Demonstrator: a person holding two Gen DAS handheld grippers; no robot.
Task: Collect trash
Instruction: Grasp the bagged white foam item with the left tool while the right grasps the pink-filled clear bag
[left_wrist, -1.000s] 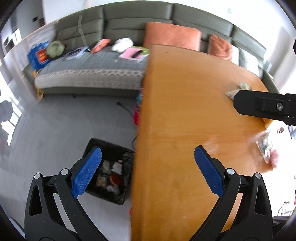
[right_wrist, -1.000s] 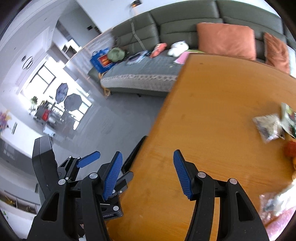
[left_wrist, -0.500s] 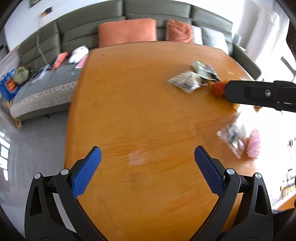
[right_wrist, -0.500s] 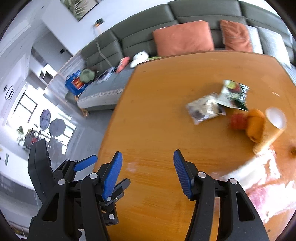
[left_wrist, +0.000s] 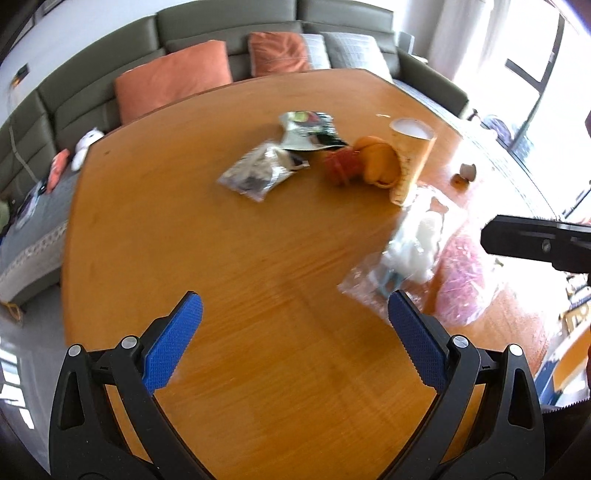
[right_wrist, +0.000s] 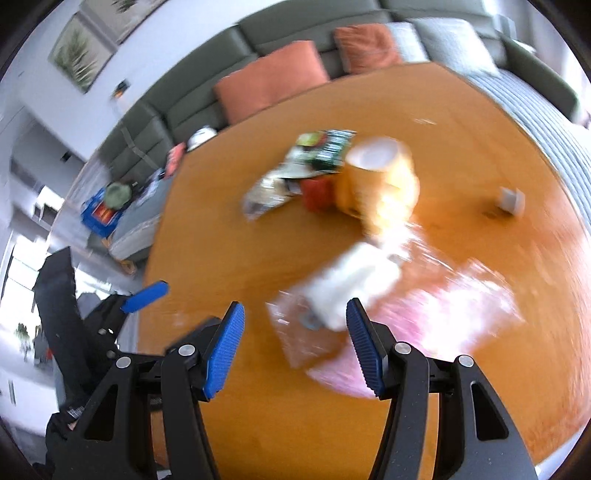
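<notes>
- Two grippers hover over the wooden table, both angled down toward a scatter of litter; nothing is collected in this moment, so the step in hand looks like the approach to a first pick.
- Left gripper: its blue pads stand wide apart with only bare tabletop between them; it holds nothing.
- Right gripper: its jaws are about half open and empty; a clear plastic bag with white contents lies just ahead of them, its near corner showing between the fingertips, though blur hides whether anything touches.
- Beside that bag, to its right, lies a pink plastic bag, washed out by glare.
- Farther across the table sits a cluster: a crumpled clear wrapper, a green-and-black snack packet, something red, something orange and a paper cup lying on its side. What the red and orange items are I cannot tell.
- A small white object sits apart, near the table's far right.
- No bin shows in either view.
- My guess at the next move: lower the right gripper onto the clear bag, straddle a bunched part and close firmly, since thin film may slip.
</notes>
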